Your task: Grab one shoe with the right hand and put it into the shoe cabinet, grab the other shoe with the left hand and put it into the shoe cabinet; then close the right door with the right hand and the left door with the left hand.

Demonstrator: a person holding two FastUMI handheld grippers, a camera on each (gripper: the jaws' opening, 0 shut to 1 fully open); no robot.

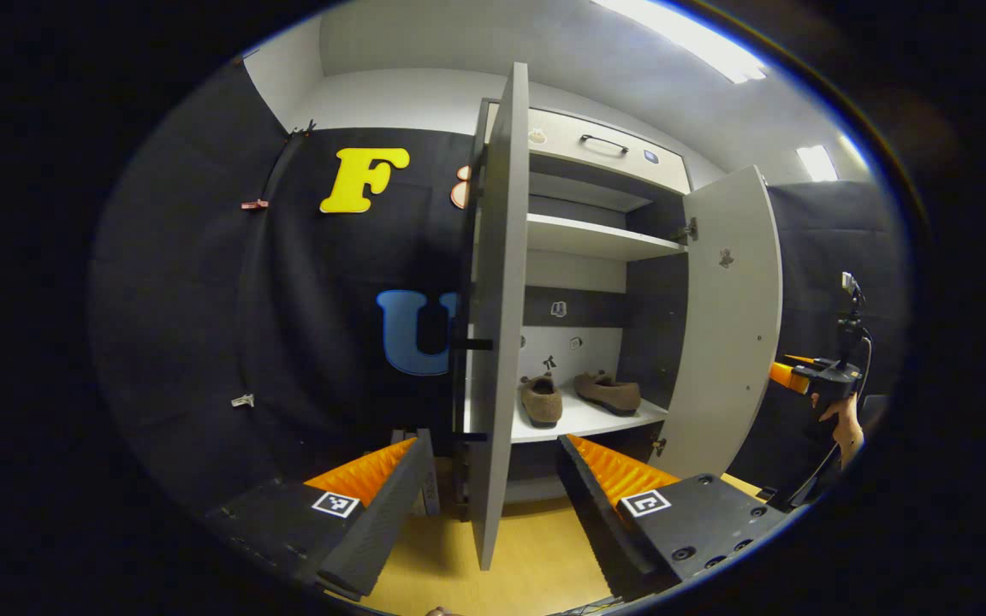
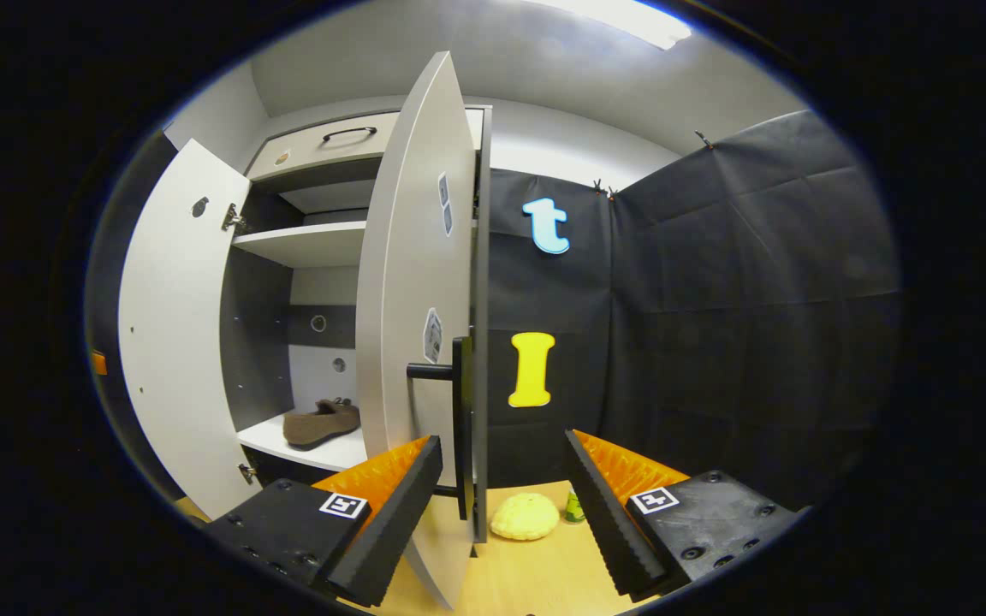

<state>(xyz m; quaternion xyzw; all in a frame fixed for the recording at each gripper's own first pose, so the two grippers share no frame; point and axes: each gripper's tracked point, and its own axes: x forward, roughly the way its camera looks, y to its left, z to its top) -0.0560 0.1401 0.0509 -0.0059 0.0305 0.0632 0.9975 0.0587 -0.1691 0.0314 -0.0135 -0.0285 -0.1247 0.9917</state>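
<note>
Left gripper (image 1: pixel 489 492) wide open, nothing between the jaws, straddling the leading edge of the left door (image 1: pixel 497 342), which stands edge-on and swung fully out. Right gripper (image 2: pixel 501 505) likewise spread wide and empty, lined up on the edge of the right door (image 2: pixel 412 325), bar handle (image 2: pixel 437 371) just above and between the fingers. In the left gripper view, right gripper (image 1: pixel 788 370) again, far off past the right door (image 1: pixel 728 325), held in a hand (image 1: pixel 840 419). Beyond the doors: shoe cabinet (image 1: pixel 596 239) open, both brown shoes (image 1: pixel 579 395) already on the lower shelf (image 1: pixel 583 419), side by side, not touching so far as can be told; one shoe (image 2: pixel 322 423) visible on that shelf (image 2: pixel 305 445) in the right gripper view. Shoe-loading judged done; doors next, right first. Doors judged rigid flat panels, light to moderate on their hinges, smooth-faced and slippery for a pinch on the face. Best hold judged the bar handle or a flat push on the outer face near the free edge, far from the hinge for leverage. Swing likely free, so a slow push advised to avoid a slam or bounce-back. Shoes judged soft, light, set well back, unlikely to foul the doors. Yellow rounded object (image 2: pixel 525 517) and small green item (image 2: pixel 575 506) on the floor (image 2: pixel 536 565) beside the right door's foot, seemingly outside its closing arc, though hard to tell.
</note>
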